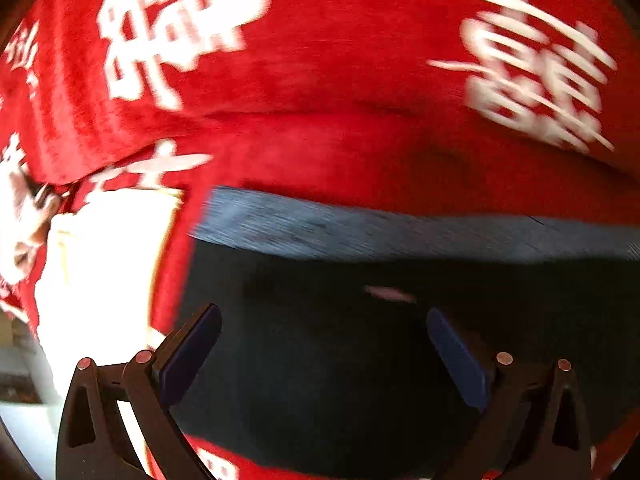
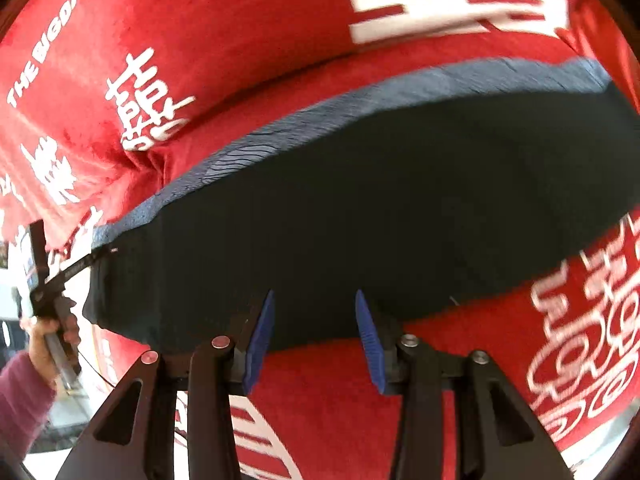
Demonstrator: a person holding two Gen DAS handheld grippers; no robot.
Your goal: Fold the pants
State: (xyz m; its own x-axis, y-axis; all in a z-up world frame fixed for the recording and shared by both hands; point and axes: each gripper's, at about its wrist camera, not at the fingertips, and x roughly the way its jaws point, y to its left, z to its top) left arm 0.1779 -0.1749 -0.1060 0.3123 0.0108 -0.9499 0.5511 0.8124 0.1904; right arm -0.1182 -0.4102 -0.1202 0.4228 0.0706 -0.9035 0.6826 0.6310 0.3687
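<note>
Dark navy pants (image 2: pixel 360 200) lie folded across a red cloth (image 2: pixel 240 40) printed with white characters, filling the middle of your right wrist view. Your right gripper (image 2: pixel 316 336) hangs over their lower edge, fingers apart and holding nothing. Only this view shows your left hand (image 2: pixel 44 344) at lower left. In the blurred left wrist view, your left gripper (image 1: pixel 324 356) stands wide open above the pants (image 1: pixel 340 340).

Motion blur smears the white characters printed on the red plush cloth (image 1: pixel 340 40) in the left wrist view. The dark navy fabric pants (image 2: pixel 360 200) run past the right wrist view's right edge. A bright overexposed white patch (image 1: pixel 104 272) cannot be identified.
</note>
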